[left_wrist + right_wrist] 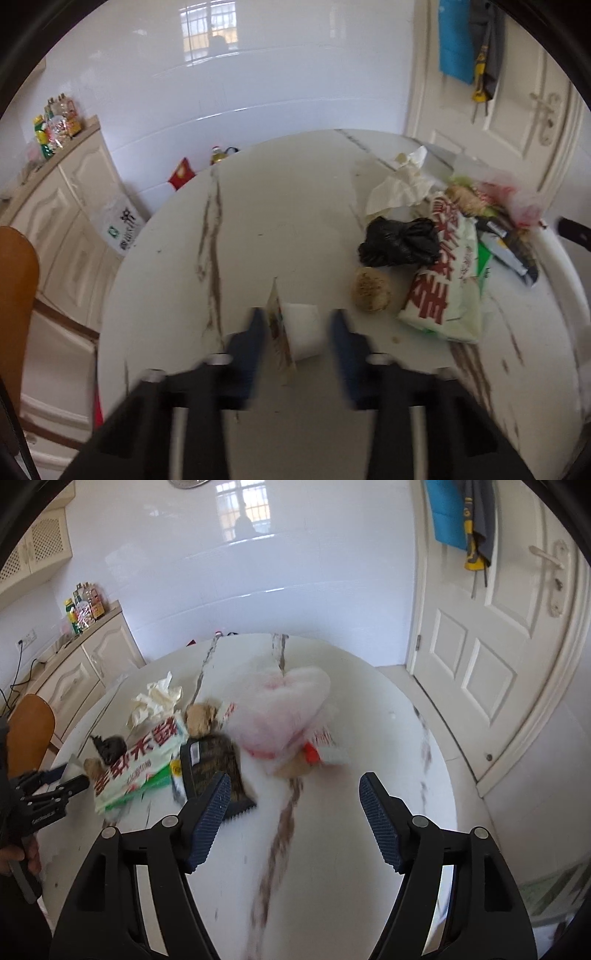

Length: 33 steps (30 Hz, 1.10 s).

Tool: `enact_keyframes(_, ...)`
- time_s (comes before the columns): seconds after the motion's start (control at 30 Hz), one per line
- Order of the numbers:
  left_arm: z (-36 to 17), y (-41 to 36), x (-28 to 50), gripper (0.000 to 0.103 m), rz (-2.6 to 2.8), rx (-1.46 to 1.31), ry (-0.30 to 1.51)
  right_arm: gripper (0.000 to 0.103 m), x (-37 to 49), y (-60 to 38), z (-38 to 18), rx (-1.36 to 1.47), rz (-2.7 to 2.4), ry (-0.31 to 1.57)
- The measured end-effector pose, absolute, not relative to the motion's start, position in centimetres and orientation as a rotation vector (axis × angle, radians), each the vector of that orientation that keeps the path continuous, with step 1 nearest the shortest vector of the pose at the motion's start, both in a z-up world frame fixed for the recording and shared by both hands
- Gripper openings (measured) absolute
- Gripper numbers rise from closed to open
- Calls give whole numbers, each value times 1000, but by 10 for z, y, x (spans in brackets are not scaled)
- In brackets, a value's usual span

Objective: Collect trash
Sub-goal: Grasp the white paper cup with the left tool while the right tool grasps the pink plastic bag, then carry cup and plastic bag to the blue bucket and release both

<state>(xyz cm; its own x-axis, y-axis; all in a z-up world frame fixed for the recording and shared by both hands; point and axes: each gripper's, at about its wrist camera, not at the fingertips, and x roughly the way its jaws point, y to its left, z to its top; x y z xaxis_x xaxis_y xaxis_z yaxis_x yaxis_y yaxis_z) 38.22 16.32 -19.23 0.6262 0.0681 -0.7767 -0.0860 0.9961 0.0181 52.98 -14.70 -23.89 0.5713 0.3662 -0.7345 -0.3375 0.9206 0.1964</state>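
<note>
Trash lies on a round white marble table (295,229). In the left wrist view my left gripper (297,314) is open around a white paper cup with a torn wrapper (301,328); neither pad touches it. Beside it lie a brown crumb ball (370,290), a black plastic bag (400,242), a green-white packet with red letters (448,280) and crumpled tissue (400,186). In the right wrist view my right gripper (293,786) is open and empty, just short of a pink-white plastic bag (288,709) and a dark snack packet (214,764). The left gripper (62,781) shows at left.
A white door (491,657) with hanging clothes stands at the right. Cream cabinets (85,664) with bottles line the left wall. An orange chair back (16,295) is close at the left table edge. Bare table surface (351,849) lies in front of my right gripper.
</note>
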Motion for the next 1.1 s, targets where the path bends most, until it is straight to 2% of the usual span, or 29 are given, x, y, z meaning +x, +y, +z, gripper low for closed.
enact_keyframes(0.03,-193,162,380,22,85,-30,888,83,534,-145,-239,39,413,867)
enact_keyframes(0.27,-175,213,365,18,50,-107,845,90,583,-119,-241,70,406,870)
enact_keyframes(0.3,-172,215,362,18,53,-107,839,90,590,-115,-245,73,411,889)
enact_keyframes(0.37,-167,217,354,18,41,-118,823,81,600,-112,-254,86,417,932)
enact_keyframes(0.4,-163,217,350,18,29,-124,816,63,602,-112,-258,87,418,946)
enact_keyframes(0.53,-146,207,336,18,9,-119,788,59,594,-118,-257,113,455,899)
enact_keyframes(0.77,-109,150,313,18,-84,-85,723,59,549,-161,-216,183,478,781)
enact_keyframes(1.1,-79,-14,294,18,-337,7,684,59,452,-292,-172,223,368,669)
